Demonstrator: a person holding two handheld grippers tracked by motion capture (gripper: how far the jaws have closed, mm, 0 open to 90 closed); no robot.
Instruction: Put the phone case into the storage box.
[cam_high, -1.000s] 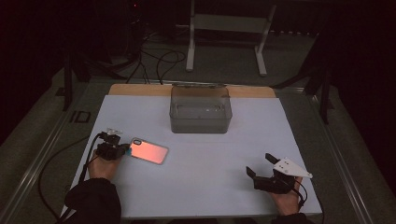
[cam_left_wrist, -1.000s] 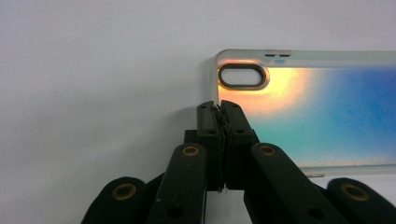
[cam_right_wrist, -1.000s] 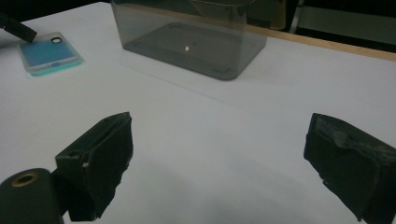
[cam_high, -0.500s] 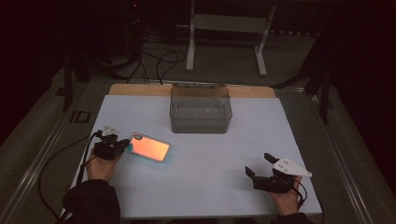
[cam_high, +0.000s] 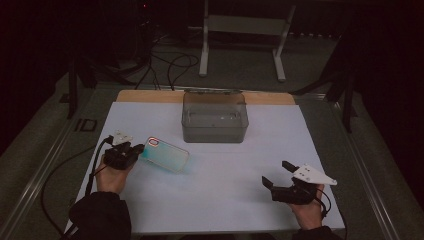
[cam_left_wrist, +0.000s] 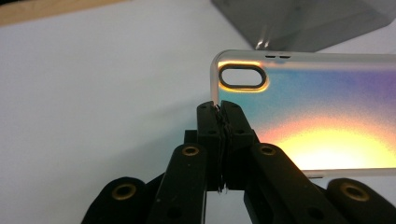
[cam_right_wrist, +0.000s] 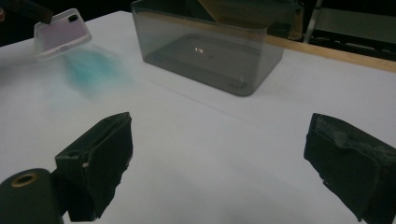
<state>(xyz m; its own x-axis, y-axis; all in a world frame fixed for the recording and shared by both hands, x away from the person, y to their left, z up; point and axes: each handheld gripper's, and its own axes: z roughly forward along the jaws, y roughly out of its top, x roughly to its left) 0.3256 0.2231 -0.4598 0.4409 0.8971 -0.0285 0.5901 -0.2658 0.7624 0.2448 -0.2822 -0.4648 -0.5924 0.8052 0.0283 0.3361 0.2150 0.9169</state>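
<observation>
The left tool (cam_high: 134, 153) pinches the short edge of a phone case (cam_high: 165, 154) by its camera cutout, holding it tilted above the white tabletop (cam_high: 225, 200), in front of the clear plastic box (cam_high: 215, 117). The right tool (cam_high: 280, 175) rests well apart on the right, its jaws spread wide and holding nothing.

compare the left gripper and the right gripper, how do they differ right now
The left gripper is shut on the edge of the iridescent phone case, beside its camera cutout; the right gripper is open with nothing between its fingers. The left gripper sits at the left side of the white table, near the case; the right gripper sits at the right side, apart from the case and the clear plastic bin. Both are hand-held.
</observation>
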